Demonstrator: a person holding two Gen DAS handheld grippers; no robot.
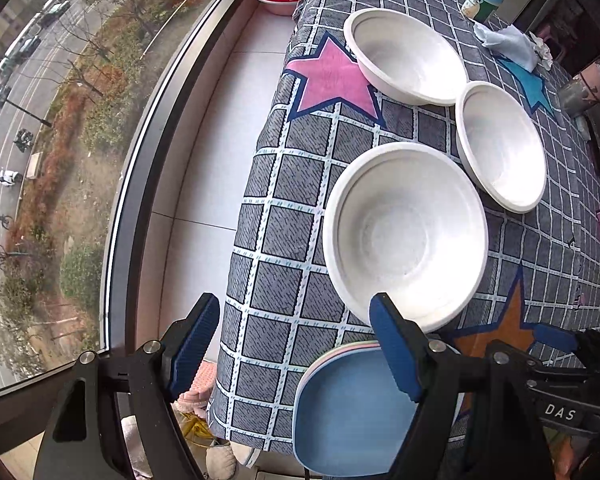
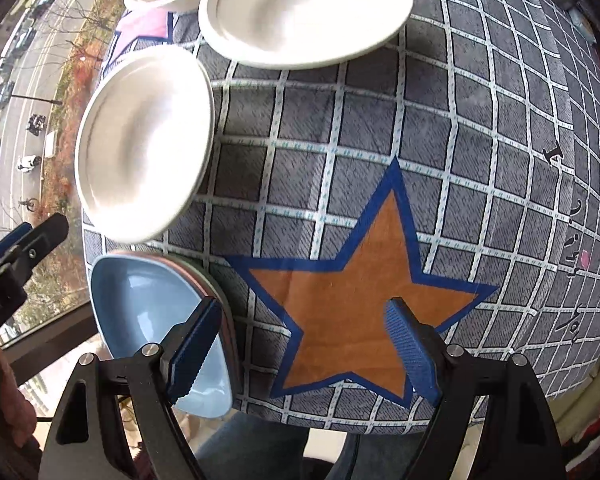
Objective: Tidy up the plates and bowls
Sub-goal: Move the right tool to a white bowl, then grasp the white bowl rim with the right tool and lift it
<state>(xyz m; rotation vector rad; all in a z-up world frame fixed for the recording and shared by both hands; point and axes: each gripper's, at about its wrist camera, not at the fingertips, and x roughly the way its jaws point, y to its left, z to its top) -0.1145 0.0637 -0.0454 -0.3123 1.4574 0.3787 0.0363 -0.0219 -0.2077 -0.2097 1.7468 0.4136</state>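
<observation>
— Where do the dishes stand?

— Take the orange star (image 2: 352, 300) on the cloth (image 2: 480, 120) as the mark. The plates (image 2: 148, 312), a blue one on top with pink edges showing under it, sit at the table's corner just left of that star, already stacked. Three white bowls lie beyond it: the near bowl (image 1: 406, 236) just past the plates, the middle bowl (image 1: 500, 146) farther in, the far bowl (image 1: 404, 56) beside the pink star (image 1: 332, 78). None is nested, so I judge the bowls are the job left.

— And your tools?

— My left gripper (image 1: 296, 344) is spread wide and holds nothing; its right finger (image 1: 396, 352) hangs over the near bowl's closest rim. I keep it there, I'd say, because that rim is the obvious thing to pinch next. My right gripper (image 2: 304, 352) is also apart and empty, its left finger (image 2: 196, 352) over the plates' edge, the other above the orange star.

— Any risk?

— The plates overhang the corner a little, so a knock could tip them off.
</observation>
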